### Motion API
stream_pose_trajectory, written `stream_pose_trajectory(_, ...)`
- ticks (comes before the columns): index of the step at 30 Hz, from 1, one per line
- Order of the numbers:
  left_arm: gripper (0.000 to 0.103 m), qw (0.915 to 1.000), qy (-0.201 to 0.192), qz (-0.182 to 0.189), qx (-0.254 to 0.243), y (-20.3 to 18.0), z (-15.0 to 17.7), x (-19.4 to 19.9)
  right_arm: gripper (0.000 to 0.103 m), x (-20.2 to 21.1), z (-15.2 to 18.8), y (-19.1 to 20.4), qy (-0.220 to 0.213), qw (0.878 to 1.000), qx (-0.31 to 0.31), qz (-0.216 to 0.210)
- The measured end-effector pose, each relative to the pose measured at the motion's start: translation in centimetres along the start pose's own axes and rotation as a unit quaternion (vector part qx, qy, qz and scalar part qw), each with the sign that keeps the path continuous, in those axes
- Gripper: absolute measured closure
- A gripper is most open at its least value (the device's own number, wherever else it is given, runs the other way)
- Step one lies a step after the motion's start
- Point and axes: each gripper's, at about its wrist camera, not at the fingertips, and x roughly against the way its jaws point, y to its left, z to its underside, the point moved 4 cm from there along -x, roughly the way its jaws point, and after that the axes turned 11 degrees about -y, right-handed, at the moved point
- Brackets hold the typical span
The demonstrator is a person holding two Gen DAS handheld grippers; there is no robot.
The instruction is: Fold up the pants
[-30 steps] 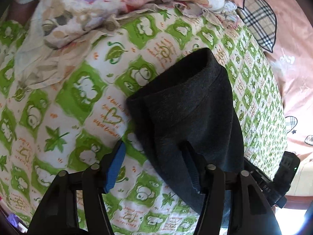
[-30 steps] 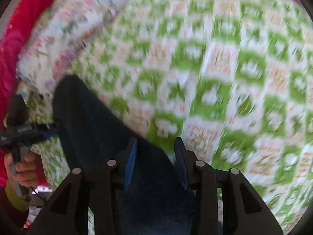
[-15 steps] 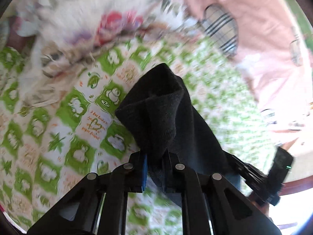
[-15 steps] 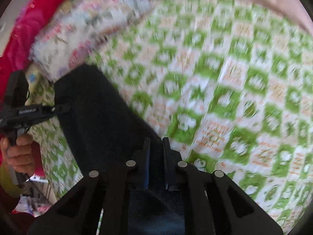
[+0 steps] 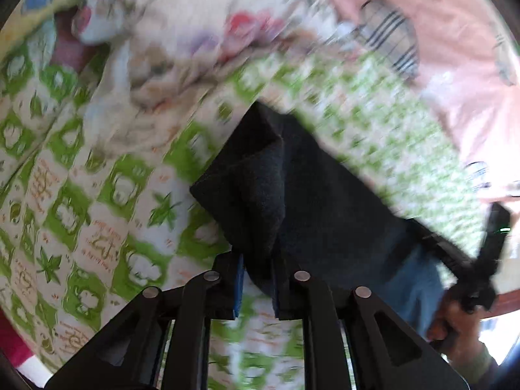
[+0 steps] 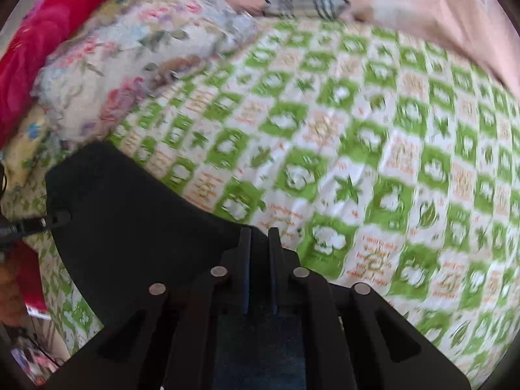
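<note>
The dark pants [image 5: 318,201] hang bunched over the green-and-white bedsheet [image 5: 97,195], stretched between both grippers. My left gripper [image 5: 257,279] has a thick fold of the cloth between its blue pads; its jaws are opening slightly but still press on the fabric. In the right wrist view the pants [image 6: 130,214] spread to the left, and my right gripper [image 6: 259,243] pinches their edge, its jaws easing open too. Each gripper shows in the other's view: the right gripper [image 5: 468,260] at the pants' far end, the left gripper [image 6: 32,224] at the left edge.
A crumpled floral quilt [image 6: 130,65] lies at the head of the sheet [image 6: 357,162]. A pink cover with a plaid heart [image 5: 438,48] borders the sheet on the right. A red blanket [image 6: 48,32] sits beyond the quilt. A person's hand [image 5: 455,331] holds the right gripper.
Both grippers closed on the pants, which lay flat on the sheet a second ago. They have since lifted the cloth off the bed and carried it across, so it now hangs bunched.
</note>
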Motion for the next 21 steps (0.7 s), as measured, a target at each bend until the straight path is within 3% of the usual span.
stream_pose_trajectory(4,0.074,0.9998,-0.017,-0.011,-0.003,-0.2,-0.3,1.4,0.078,3.0,0.0,-1.2,-0.030,0.999,-0.030,0.009)
stream_pose_trajectory(6,0.071,0.9987,-0.038,-0.027,-0.023,-0.7,-0.8,2.8,0.067,5.3,0.4,-2.2,-0.045,0.998,-0.044,0.011)
stream_pose_trajectory(12,0.059,0.9933,-0.076,0.028,-0.082,-5.7,-2.6,6.2,0.066,12.7,3.5,-6.2,-0.087,0.990,-0.111,0.027)
stream_pose_trajectory(17,0.057,0.9839,-0.052,0.079,-0.152,-12.8,-1.5,5.0,0.065,17.6,8.1,-9.4,-0.102,0.977,-0.176,0.065)
stream_pose_trajectory(21,0.055,0.9692,-0.010,0.122,-0.214,-19.3,1.4,3.4,0.065,21.0,12.1,-12.0,-0.114,0.961,-0.231,0.098)
